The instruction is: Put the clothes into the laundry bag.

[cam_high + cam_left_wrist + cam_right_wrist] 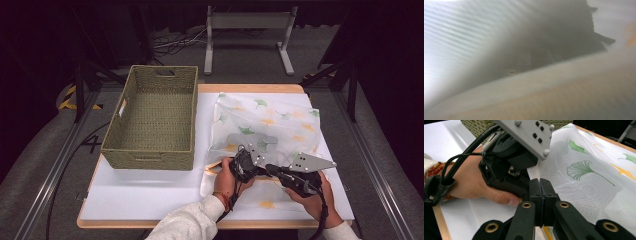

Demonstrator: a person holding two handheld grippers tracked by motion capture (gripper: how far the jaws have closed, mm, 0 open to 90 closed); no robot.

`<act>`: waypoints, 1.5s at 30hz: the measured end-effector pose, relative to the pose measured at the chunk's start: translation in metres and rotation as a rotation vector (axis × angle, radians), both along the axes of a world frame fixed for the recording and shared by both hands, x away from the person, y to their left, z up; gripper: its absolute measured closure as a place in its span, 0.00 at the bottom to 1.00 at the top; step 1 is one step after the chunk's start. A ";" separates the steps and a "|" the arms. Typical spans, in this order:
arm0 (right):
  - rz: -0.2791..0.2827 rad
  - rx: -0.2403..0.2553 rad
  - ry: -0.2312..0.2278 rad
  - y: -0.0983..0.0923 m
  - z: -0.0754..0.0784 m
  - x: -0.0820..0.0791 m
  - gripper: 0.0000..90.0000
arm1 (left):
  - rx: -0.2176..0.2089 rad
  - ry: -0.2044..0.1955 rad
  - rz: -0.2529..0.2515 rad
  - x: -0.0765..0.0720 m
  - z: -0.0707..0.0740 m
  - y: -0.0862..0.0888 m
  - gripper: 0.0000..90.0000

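A sheer white cloth (265, 120) printed with green and orange ginkgo leaves lies spread over the right half of the white table (150, 192). Both grippers meet at its near left part. My right gripper (270, 170) points left, and in the right gripper view its jaws (540, 195) are pressed together over the cloth (584, 182); whether fabric is pinched between them I cannot tell. My left gripper (252, 167) sits tip to tip with it, with its body (509, 162) and the hand (474, 185) close by and its jaws hidden. In the left gripper view, blurred cloth (474, 37) drapes across the lens.
An olive woven basket (150, 155) with nothing in it stands on the table's left half, its corner (476, 125) just beyond the left hand. A metal stand (247, 30) and loose cables lie on the floor behind the table. The table's front edge is close under both forearms.
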State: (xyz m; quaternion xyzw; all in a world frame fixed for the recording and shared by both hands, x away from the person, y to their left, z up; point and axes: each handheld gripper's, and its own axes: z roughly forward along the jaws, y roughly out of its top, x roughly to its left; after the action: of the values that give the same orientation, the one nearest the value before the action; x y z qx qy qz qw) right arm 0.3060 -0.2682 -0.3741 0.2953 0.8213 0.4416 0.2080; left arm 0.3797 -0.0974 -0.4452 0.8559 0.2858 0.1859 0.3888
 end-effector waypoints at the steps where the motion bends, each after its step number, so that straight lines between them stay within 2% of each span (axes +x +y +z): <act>1: 0.000 -0.001 -0.002 0.000 0.000 0.001 1.00 | 0.001 0.001 0.002 0.001 0.000 0.000 0.85; 3: -0.003 -0.004 0.000 -0.001 -0.001 0.001 1.00 | -0.017 0.016 0.007 0.003 0.001 0.002 0.85; 6: -0.004 -0.002 0.001 -0.001 -0.001 0.001 1.00 | -0.039 0.039 -0.015 0.003 0.002 0.005 0.81; 7: -0.007 -0.002 0.001 -0.001 -0.001 0.001 1.00 | -0.041 0.044 -0.028 0.000 0.004 0.007 0.81; 9: -0.005 0.001 -0.006 -0.002 0.000 0.001 1.00 | -0.050 0.049 -0.090 -0.004 0.008 0.012 0.75; 10: -0.006 0.004 -0.005 -0.002 0.001 0.000 1.00 | -0.030 0.032 -0.100 -0.008 0.011 0.015 0.74; 12: -0.003 0.008 -0.014 -0.003 0.004 -0.001 1.00 | -0.007 0.025 -0.185 -0.017 0.018 0.027 0.69; 13: -0.005 0.011 -0.017 -0.003 0.005 -0.002 1.00 | 0.001 0.008 -0.189 -0.021 0.020 0.031 0.68; 14: -0.005 0.011 -0.017 -0.003 0.005 -0.002 1.00 | 0.001 0.008 -0.189 -0.021 0.020 0.031 0.68; 17: -0.001 0.015 -0.024 -0.003 0.008 -0.004 1.00 | 0.000 0.004 -0.238 -0.032 0.026 0.048 0.68; 19: 0.002 0.015 -0.022 -0.002 0.009 -0.005 1.00 | 0.028 -0.008 -0.267 -0.037 0.029 0.059 0.71; 23: 0.011 0.013 -0.024 0.000 0.009 -0.006 1.00 | 0.034 0.005 -0.258 -0.034 0.025 0.061 0.77; 25: 0.012 0.014 -0.025 0.001 0.009 -0.006 1.00 | 0.032 0.026 -0.254 -0.029 0.019 0.052 0.79; 27: 0.014 0.016 -0.026 0.002 0.010 -0.007 1.00 | 0.040 0.022 -0.238 -0.024 0.013 0.040 0.80; 29: 0.016 0.017 -0.026 0.003 0.010 -0.008 1.00 | 0.037 0.029 -0.226 -0.021 0.011 0.035 0.80; 33: 0.024 0.009 -0.018 0.004 0.008 -0.007 1.00 | 0.002 0.063 -0.169 -0.006 0.005 0.022 0.81; 34: 0.025 0.005 -0.014 0.004 0.006 -0.007 1.00 | 0.004 0.063 -0.158 -0.004 0.005 0.020 0.83; 36: 0.023 -0.002 -0.010 0.005 0.004 -0.006 1.00 | 0.014 0.036 -0.134 0.001 0.003 0.015 0.85; 41: 0.017 -0.006 0.003 0.005 0.001 -0.004 1.00 | 0.023 0.021 -0.085 0.007 0.003 0.009 0.87; 45: 0.013 -0.003 -0.001 0.004 0.002 -0.004 1.00 | -0.006 0.044 -0.092 0.007 0.007 0.014 0.86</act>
State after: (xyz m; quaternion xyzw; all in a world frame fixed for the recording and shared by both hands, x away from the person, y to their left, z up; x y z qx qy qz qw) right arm 0.3021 -0.2646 -0.3722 0.2896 0.8237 0.4419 0.2058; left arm 0.3870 -0.0837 -0.4379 0.8708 0.2549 0.1482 0.3933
